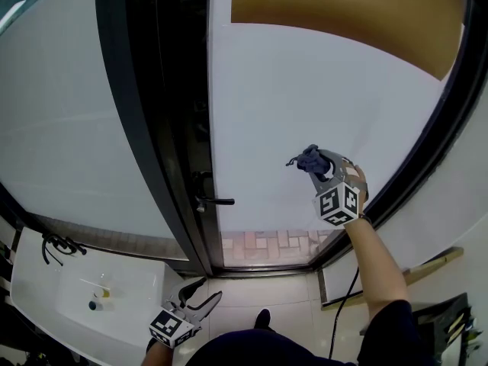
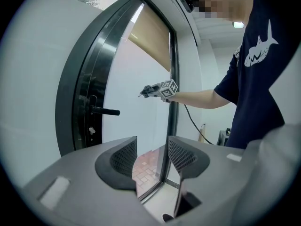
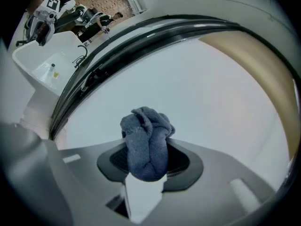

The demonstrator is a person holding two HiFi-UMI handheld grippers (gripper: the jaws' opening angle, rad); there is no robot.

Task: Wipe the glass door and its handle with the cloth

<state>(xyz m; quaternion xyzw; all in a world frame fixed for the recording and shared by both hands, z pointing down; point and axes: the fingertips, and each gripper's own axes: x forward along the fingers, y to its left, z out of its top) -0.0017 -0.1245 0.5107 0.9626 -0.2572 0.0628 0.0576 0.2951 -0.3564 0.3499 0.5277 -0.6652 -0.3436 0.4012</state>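
Your right gripper is clamped on the cloth, a blue-grey, nubbly terry wad bunched into soft folds. It sits squeezed between the two dark, mesh-textured pads, filling the gap. Its rounded top bulges out past the fingertips toward the glass door. In the head view the cloth is held up at the middle height of the pane, to the right of the handle and well apart from it. Whether the wad touches the glass cannot be told.

The pane is smooth, pale and frosted, with a clear strip along the bottom showing brick paving. A tan blind covers its top. The frame is dark, glossy metal, and the handle is a slim black lever sticking out to the right.

Your left gripper hangs low near your body, with its ribbed pads spread apart and only the door's bottom edge seen through the gap. In the head view it points toward the threshold, beside a white, glossy sink with a black faucet at the left.
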